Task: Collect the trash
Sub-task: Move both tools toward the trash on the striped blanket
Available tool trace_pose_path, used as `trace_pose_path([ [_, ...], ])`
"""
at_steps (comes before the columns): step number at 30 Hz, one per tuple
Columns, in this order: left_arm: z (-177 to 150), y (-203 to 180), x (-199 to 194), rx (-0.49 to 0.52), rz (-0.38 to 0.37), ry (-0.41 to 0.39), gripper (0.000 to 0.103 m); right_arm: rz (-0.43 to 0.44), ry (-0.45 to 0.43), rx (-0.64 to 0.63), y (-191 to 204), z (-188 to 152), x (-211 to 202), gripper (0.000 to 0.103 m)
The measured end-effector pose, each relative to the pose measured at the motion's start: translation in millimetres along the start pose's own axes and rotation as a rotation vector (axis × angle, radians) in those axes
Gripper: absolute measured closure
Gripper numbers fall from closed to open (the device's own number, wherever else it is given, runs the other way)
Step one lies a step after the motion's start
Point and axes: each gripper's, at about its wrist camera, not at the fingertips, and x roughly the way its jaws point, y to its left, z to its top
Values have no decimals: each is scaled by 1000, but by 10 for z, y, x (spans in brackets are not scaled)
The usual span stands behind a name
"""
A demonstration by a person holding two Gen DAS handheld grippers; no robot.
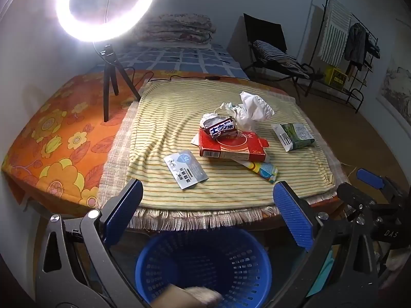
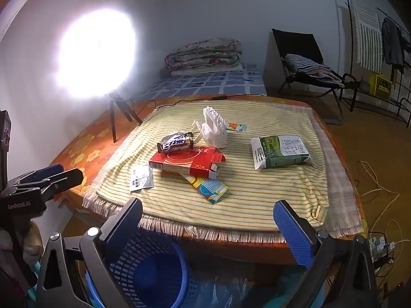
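Trash lies on a striped cloth [image 1: 167, 118] on the table: a red box [image 1: 232, 147] with a dark candy wrapper [image 1: 222, 128] on top, crumpled white paper [image 1: 253, 110], a green milk carton [image 1: 295, 136], a silver sachet [image 1: 186, 169] and a yellow-blue wrapper [image 1: 264, 170]. A blue basket [image 1: 203, 264] stands below the table's front edge; a brown item blurs inside it. My left gripper [image 1: 208, 213] is open and empty above the basket. My right gripper [image 2: 208, 227] is open and empty at the front edge, with the red box [image 2: 186, 163], carton [image 2: 281, 151] and basket [image 2: 143, 269] in its view.
A ring light on a tripod [image 1: 110, 87] stands at the table's back left, its cable running along the back edge. A bed with folded quilts [image 1: 177, 29], a black chair [image 1: 272, 51] and a clothes rack [image 1: 346, 46] lie beyond. Cables [image 2: 375, 192] lie on the floor at right.
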Motion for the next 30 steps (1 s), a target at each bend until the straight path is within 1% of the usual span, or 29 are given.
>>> trace_pose_path([
  [7, -17, 39, -48, -7, -16, 27, 0, -14, 10, 10, -3, 6, -2, 0],
  [8, 39, -17, -35, 3, -22, 31, 0, -18, 9, 12, -5, 10, -21, 0],
  [9, 38, -17, -58, 2, -31, 27, 0, -18, -2, 5, 74, 1, -24, 0],
  [12, 79, -37, -151, 14, -39, 9, 0, -27, -21, 6, 56, -1, -149, 0],
  [13, 85, -37, -165, 15, -38, 3, 0, -32, -15, 6, 50, 22, -116, 0],
  [17, 77, -3, -130, -6, -51, 14, 0, -32, -31, 6, 23, 82, -186, 0],
  [20, 76, 7, -102, -21, -58, 12, 0, -27, -30, 16, -25, 117, -160, 0],
  [23, 79, -14, -75, -32, -72, 12, 0, -18, -11, 26, -67, 141, -64, 0],
  [30, 53, -123, 1, -2, -98, 19, 0, -29, 3, 25, -89, 117, 72, 0],
])
